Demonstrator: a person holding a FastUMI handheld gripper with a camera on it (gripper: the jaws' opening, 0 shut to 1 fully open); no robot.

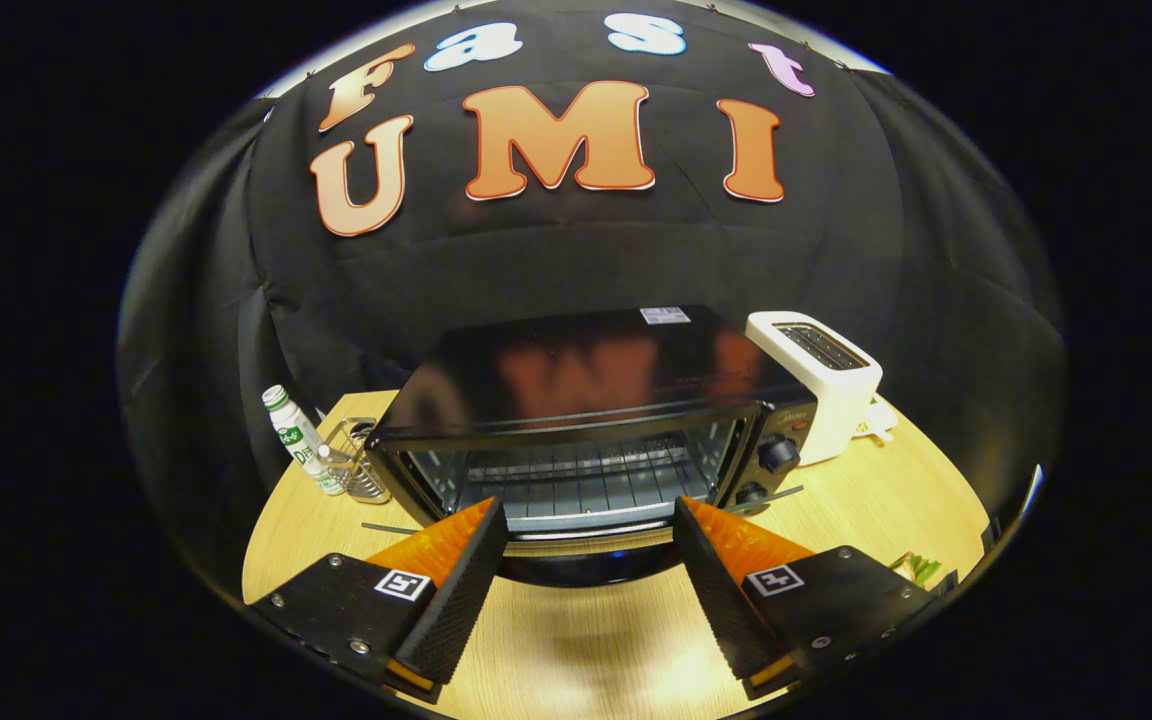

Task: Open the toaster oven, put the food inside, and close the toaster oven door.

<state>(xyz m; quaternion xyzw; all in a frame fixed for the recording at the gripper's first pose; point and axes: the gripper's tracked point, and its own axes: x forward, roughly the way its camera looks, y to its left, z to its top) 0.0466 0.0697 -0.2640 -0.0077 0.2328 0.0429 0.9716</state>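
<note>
Oven door already down, dead ahead of our gripper (591, 535).
We saw fingers spread wide, holding nothing; toaster oven (586, 420) sat just beyond them on the table (886, 500), rack running crosswise.

Open claw (591, 520) faces toaster oven (586, 420)'s open mouth, unobstructed.
</note>
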